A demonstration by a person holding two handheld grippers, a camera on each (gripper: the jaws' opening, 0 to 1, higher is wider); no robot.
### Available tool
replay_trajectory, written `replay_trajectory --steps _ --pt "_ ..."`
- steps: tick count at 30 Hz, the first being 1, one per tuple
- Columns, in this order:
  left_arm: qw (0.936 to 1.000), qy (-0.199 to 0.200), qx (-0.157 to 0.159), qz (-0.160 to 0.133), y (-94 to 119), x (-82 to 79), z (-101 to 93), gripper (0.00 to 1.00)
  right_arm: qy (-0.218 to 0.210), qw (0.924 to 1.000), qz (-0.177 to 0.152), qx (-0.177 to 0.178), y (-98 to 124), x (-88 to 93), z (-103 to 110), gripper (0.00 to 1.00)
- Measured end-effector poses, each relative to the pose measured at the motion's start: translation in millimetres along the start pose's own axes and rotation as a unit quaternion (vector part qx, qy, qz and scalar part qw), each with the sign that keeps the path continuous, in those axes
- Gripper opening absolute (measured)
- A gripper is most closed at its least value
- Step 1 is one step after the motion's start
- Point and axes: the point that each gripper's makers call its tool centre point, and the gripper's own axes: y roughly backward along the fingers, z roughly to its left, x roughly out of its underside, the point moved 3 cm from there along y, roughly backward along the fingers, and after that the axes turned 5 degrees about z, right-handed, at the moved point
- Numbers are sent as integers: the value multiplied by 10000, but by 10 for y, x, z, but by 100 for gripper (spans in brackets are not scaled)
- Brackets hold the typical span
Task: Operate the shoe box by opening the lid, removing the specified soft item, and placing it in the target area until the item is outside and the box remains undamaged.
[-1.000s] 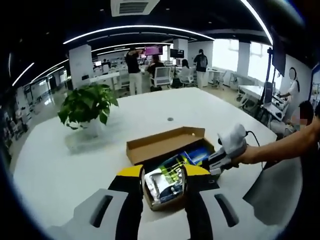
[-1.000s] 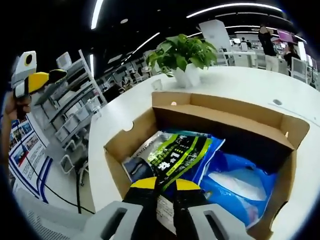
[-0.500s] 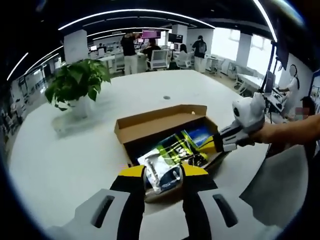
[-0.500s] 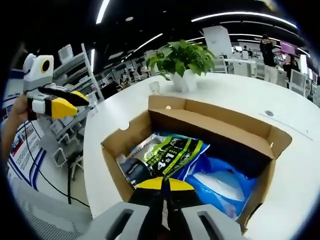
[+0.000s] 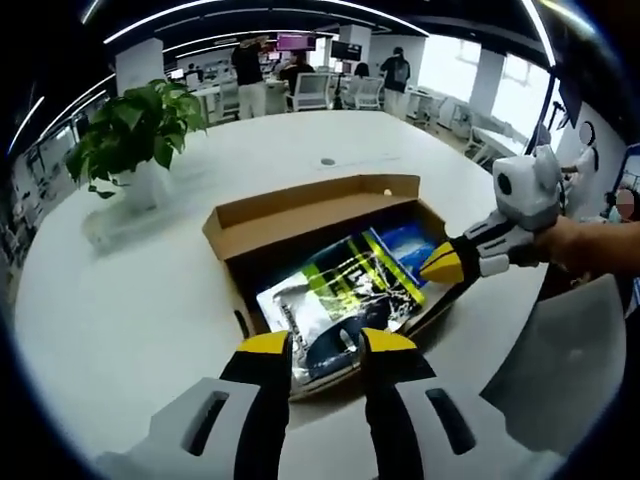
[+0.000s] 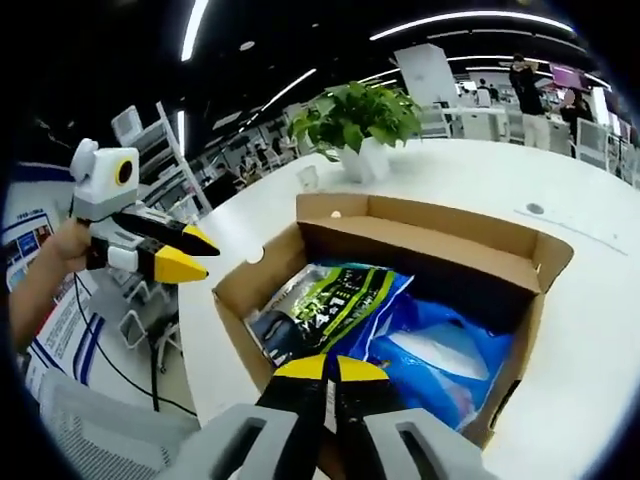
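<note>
Shoe box [image 6: 420, 245] open on the white table [image 5: 120, 310], near its edge, lid folded back. Inside: green-and-black pouch [image 6: 335, 300] beside a blue bag [image 6: 440, 350]. Right gripper [image 6: 326, 368]: jaws pressed together over the pouch's near end; grip on it unclear. Left gripper [image 5: 325, 345]: jaws apart, straddling the box's near wall, holding nothing. Potted plant [image 5: 135, 130] stands well apart.

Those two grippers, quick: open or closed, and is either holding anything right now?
Left gripper: jaws open, holding nothing, above the box's near end.
Right gripper: jaws closed; whether they pinch the packet cannot be told.
</note>
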Motion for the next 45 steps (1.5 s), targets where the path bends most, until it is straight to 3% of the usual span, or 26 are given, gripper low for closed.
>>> replay_trajectory --steps 13,18,23,31,45 --pt "9996 166 -125 -211 173 -29 137 26 -276 9995 97 -109 -197 1 27 8" --pt "9994 223 -149 -217 164 -9 182 26 -362 9992 136 -129 -269 3 36 7" --pt "9993 285 -160 -190 129 28 211 26 -507 9985 165 -106 -334 1 36 0" --pt "9994 317 -128 -103 44 73 214 26 -413 9989 212 10 -263 31 9 0" --pt "9994 233 92 220 -289 107 114 26 131 9990 270 346 -24 84 -138 0"
